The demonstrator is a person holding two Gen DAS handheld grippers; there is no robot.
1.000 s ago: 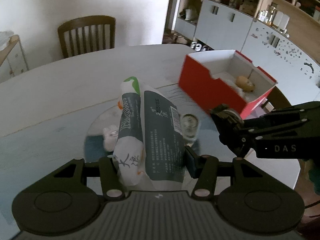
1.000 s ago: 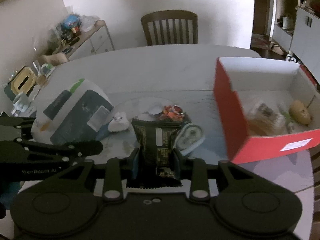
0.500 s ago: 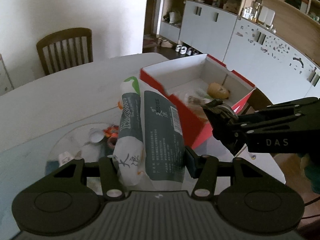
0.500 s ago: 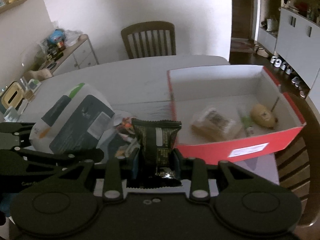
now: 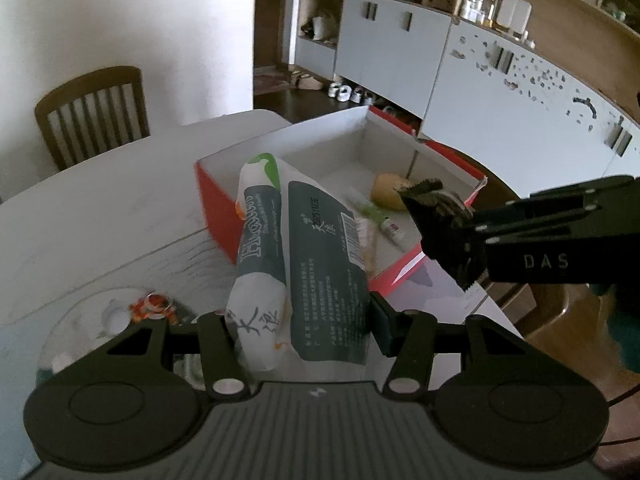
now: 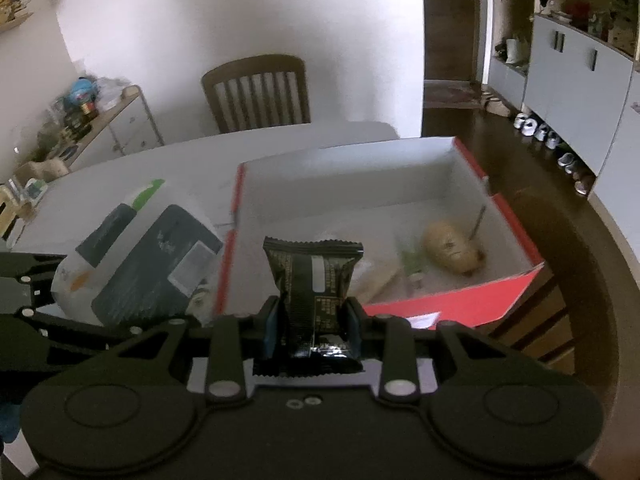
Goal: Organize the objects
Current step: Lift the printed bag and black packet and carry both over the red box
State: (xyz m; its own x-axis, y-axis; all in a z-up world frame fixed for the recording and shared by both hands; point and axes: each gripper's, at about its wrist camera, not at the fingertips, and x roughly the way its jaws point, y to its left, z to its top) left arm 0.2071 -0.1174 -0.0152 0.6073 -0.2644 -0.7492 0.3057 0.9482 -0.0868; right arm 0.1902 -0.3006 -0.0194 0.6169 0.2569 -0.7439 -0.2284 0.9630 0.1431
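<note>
Here, two packs are being carried: the left gripper (image 5: 298,336) fingers are clamping one white-and-grey tissue pack (image 5: 304,264) at frame centre, the right gripper (image 6: 312,330) fingers are pinching one black snack packet (image 6: 314,292). One red box (image 6: 460,304), centre right on the tabletop (image 6: 168,164), is holding one potato (image 6: 454,250), one small tube (image 5: 380,220) and a blurred wrapped item.

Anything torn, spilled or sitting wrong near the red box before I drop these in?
Nothing stands out. The red box sits level, its contents lying loose inside. The white tissue pack and black snack packet look intact in their grippers.
</note>
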